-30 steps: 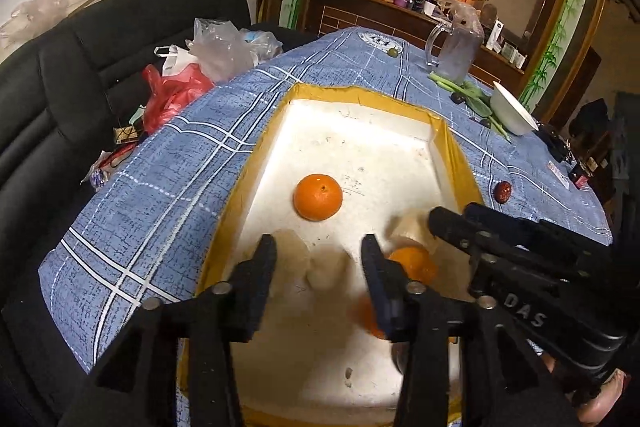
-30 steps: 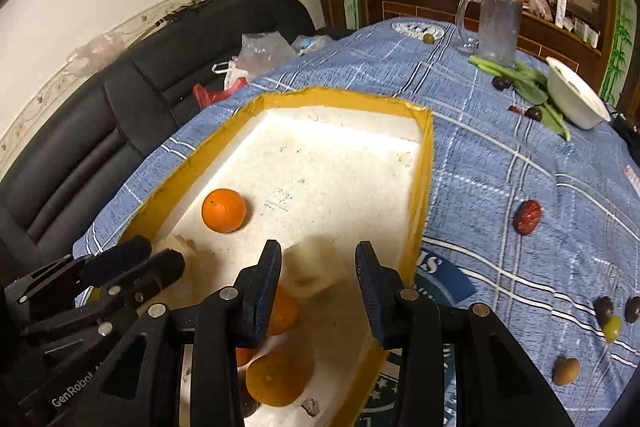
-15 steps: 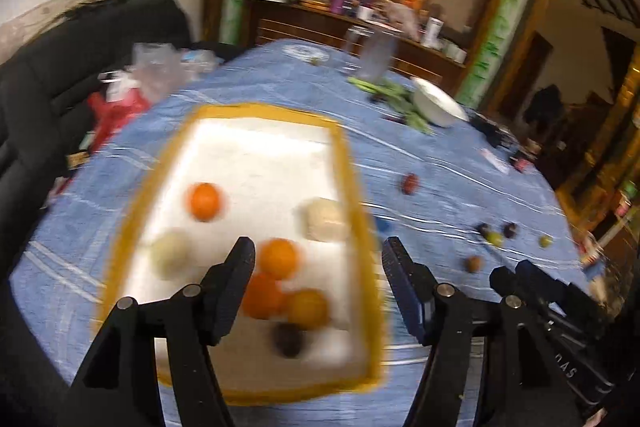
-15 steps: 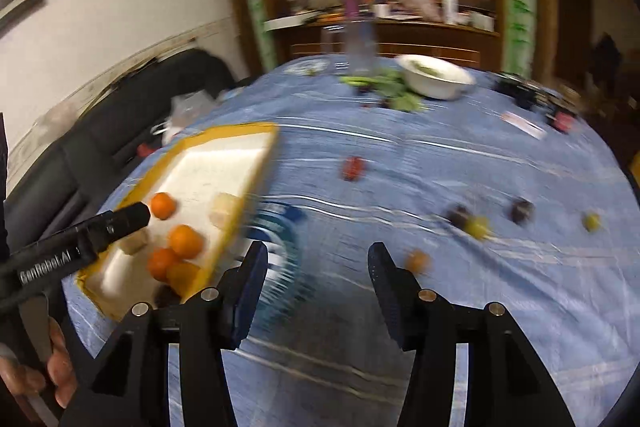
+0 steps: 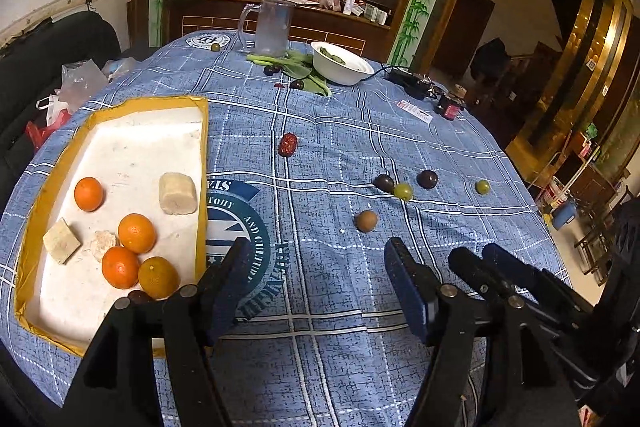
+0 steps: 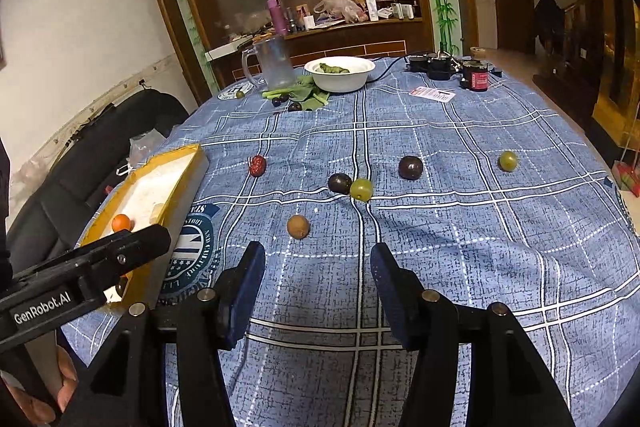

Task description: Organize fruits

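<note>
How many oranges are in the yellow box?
4. One orange sits alone near the left wall of the box. Another lies mid-box, and two more sit just in front of it. The left claw may hide more.

Bare cloth lies ahead of both tongs; only the brown fruit [image 6: 298, 226] stands near.

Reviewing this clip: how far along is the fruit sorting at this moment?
Partly done. The yellow-rimmed tray holds four oranges and some pale chunks. Nothing is in hand: the left tongs and the right tongs are open and empty above the cloth. Left on the table: a brown fruit, red date, two dark fruits and two green grapes.
</note>
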`<state>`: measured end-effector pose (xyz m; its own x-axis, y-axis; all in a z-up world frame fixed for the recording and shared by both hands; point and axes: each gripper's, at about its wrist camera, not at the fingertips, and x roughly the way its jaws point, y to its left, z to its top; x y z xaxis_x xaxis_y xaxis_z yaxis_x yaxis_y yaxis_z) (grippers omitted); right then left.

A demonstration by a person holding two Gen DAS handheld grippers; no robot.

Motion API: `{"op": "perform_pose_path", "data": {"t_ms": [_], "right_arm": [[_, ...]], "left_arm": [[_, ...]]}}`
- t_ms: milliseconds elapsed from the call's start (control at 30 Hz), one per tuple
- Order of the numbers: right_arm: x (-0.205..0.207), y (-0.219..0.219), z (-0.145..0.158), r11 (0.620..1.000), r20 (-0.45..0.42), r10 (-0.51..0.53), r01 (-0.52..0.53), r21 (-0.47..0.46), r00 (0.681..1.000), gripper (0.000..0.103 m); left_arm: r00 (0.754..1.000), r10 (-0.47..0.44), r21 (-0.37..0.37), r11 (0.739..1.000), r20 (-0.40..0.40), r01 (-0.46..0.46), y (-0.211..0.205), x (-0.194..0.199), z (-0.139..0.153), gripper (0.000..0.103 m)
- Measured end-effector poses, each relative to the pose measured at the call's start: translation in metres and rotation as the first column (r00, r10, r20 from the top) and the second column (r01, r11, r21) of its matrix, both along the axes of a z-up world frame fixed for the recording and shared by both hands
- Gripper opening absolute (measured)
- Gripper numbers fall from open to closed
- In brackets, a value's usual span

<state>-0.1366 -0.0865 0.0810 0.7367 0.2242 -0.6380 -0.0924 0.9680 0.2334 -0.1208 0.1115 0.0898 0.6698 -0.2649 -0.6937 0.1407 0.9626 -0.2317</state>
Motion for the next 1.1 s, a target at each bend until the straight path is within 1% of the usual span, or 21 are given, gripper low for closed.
{"op": "perform_pose_path", "data": {"t_ms": [167, 267, 400, 500, 600, 767, 900, 967, 1033, 1100], "right_arm": [[0.000, -0.005, -0.008, 1.000, -0.025, -0.003, 0.004, 0.015, 1.000, 0.059], [0.001, -0.007, -0.010, 1.000, -0.030, -0.005, 0.005, 0.014, 1.000, 0.059], [0.004, -0.018, -0.013, 0.999, -0.039, -0.016, 0.018, 0.043, 0.999, 0.059], [0.012, -0.030, -0.017, 0.996, -0.056, -0.022, 0.026, 0.081, 0.998, 0.059], [0.019, -0.041, -0.021, 0.996, -0.070, -0.031, 0.037, 0.081, 0.997, 0.059], [0.029, -0.065, -0.022, 0.997, -0.083, -0.052, 0.057, 0.061, 0.995, 0.059], [0.047, -0.085, -0.022, 0.996, -0.102, -0.068, 0.074, 0.056, 0.992, 0.059], [0.066, -0.091, -0.021, 0.996, -0.111, -0.066, 0.072, 0.051, 0.992, 0.059], [0.085, -0.091, -0.021, 0.998, -0.115, -0.042, 0.048, 0.049, 0.992, 0.059], [0.107, -0.088, -0.023, 0.999, -0.123, -0.029, 0.032, 0.021, 0.992, 0.059]], "left_arm": [[1.000, -0.010, 0.002, 1.000, -0.012, 0.010, -0.004, 0.000, -0.002, 0.068], [1.000, -0.018, 0.023, 1.000, -0.018, 0.018, -0.007, 0.000, -0.003, 0.068], [1.000, -0.005, 0.046, 0.999, 0.005, 0.004, -0.004, -0.003, 0.004, 0.069], [1.000, 0.024, 0.069, 0.997, 0.014, -0.025, 0.000, -0.003, 0.005, 0.075], [0.999, 0.032, 0.073, 0.997, -0.007, -0.032, 0.001, 0.004, -0.002, 0.075], [0.999, -0.012, 0.096, 0.995, -0.032, 0.015, -0.018, 0.017, -0.013, 0.075], [0.997, -0.056, 0.106, 0.992, -0.056, 0.061, -0.034, 0.028, -0.023, 0.075], [0.996, -0.064, 0.107, 0.992, -0.064, 0.071, -0.040, 0.034, -0.028, 0.075], [0.993, -0.097, 0.097, 0.990, -0.073, 0.104, -0.049, 0.040, -0.033, 0.075], [0.989, -0.126, 0.107, 0.985, -0.074, 0.133, -0.059, 0.046, -0.038, 0.075]]}}
